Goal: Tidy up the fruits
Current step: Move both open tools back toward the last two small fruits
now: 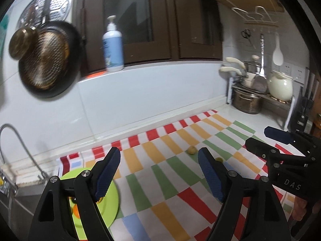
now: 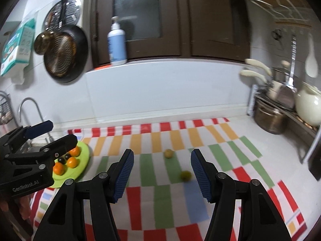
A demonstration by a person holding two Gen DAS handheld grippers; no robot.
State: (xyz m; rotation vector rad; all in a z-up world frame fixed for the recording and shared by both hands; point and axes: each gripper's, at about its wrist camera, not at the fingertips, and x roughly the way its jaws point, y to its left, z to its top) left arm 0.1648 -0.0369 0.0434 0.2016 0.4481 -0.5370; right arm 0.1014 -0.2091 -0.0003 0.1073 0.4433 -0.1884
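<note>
A lime green plate (image 2: 83, 150) sits at the left of the checkered cloth, holding three oranges (image 2: 72, 162) and dark small fruits (image 2: 63, 159). It also shows in the left wrist view (image 1: 111, 202), partly hidden by my fingers. Two small yellow-green fruits lie loose on the cloth: one farther back (image 2: 168, 153) (image 1: 191, 150), one nearer (image 2: 185, 175) (image 1: 219, 159). My left gripper (image 1: 159, 172) is open and empty, above the plate's right edge. My right gripper (image 2: 162, 170) is open and empty, above the cloth just short of the loose fruits.
A pan (image 1: 48, 60) hangs on the tiled wall. A pump bottle (image 1: 112, 46) stands on the sill. A rack with pots (image 1: 248, 100) and a cream kettle (image 1: 280, 85) stands at the back right. A sink tap (image 1: 12, 140) is at the left.
</note>
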